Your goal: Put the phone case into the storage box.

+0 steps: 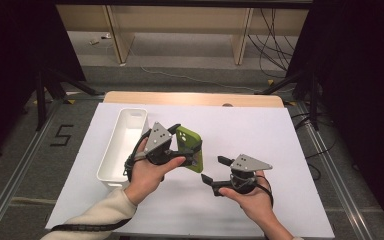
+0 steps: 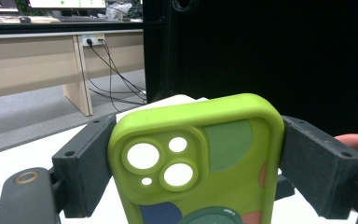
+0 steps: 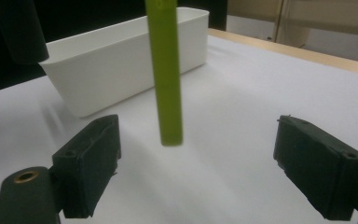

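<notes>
Right of the white bin the table lies bare, wide room to pass. Just beside the bin's right wall, the green phone case hangs upright in the way, table surface free beneath it.

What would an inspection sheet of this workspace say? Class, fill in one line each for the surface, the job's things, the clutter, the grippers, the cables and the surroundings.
Surface: white sheet covering a wooden table.
Job's things: green phone case, held off the sheet with its camera cut-outs uppermost; white bin on the sheet to its left in the high view, nothing seen inside it.
Clutter: nothing seen.
Grippers: left gripper jaws pressed on the case's two sides; right gripper jaws open, nothing between them, the case hanging ahead of it.
Cables: black cable trailing from the left gripper; floor cables beyond the table.
Surroundings: black curtains, wooden desks, floor mark "5".
</notes>
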A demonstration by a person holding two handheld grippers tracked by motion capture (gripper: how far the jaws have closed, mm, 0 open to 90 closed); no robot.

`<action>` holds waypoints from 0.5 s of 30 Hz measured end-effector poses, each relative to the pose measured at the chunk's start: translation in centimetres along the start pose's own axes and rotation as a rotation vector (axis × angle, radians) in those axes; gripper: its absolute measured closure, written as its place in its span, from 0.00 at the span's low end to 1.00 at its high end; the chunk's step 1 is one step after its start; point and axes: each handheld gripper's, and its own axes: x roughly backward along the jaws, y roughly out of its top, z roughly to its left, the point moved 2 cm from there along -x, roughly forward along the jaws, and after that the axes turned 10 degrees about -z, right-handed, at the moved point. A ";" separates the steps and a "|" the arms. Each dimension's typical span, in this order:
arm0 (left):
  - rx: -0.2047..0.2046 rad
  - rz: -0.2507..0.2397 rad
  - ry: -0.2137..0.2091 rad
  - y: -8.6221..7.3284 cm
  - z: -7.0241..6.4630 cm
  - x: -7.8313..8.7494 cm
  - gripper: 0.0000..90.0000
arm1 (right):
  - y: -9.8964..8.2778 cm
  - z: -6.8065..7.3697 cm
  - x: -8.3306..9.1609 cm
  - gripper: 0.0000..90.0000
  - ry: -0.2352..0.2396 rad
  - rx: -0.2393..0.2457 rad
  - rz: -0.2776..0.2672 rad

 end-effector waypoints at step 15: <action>-0.016 -0.024 0.039 0.9 1.3 0.8 0.17 | -0.2 -1.4 2.8 0.18 -0.047 -0.005 -0.031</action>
